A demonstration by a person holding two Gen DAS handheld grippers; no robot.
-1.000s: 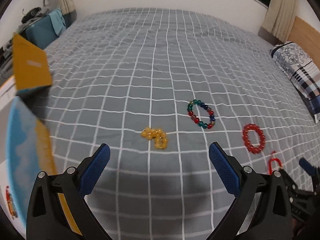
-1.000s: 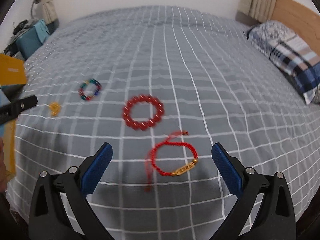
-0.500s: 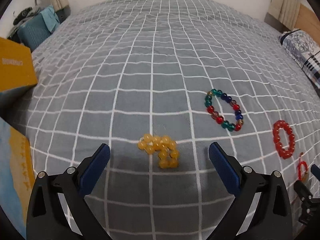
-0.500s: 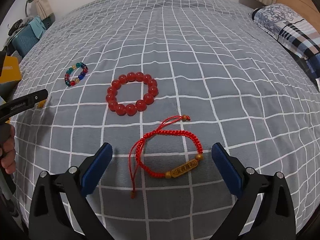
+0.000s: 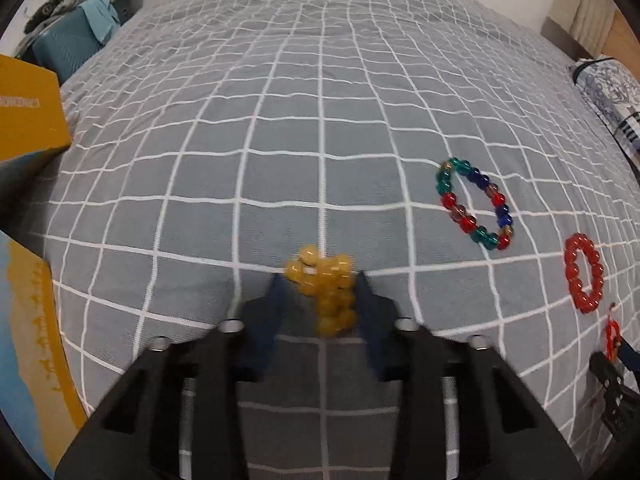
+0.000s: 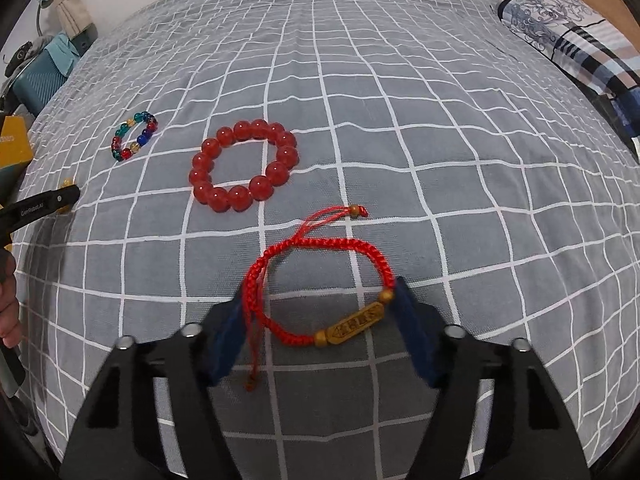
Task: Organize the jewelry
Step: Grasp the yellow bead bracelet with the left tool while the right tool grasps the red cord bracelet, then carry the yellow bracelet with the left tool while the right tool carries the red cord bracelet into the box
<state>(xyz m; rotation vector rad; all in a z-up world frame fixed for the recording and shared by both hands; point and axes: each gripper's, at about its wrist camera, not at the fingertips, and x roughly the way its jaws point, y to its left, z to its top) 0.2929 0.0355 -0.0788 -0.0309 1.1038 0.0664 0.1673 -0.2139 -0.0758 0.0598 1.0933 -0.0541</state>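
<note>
- Left gripper (image 5: 320, 292): jaws just closing, narrow, pads against the bunched yellow bead bracelet (image 5: 326, 288) on the grey checked bedspread (image 5: 280, 140).
- Right gripper (image 6: 320, 312): jaws just closing, half-wide, pads flanking the red braided cord bracelet (image 6: 316, 280); contact uncertain.
- Red bead bracelet (image 6: 244, 164) lies just beyond the cord bracelet; multicolour bead bracelet (image 6: 134, 136) further left.
- Yellow box (image 5: 28, 112) at the bed's left edge; patterned pillow (image 6: 572, 36) far right.
</note>
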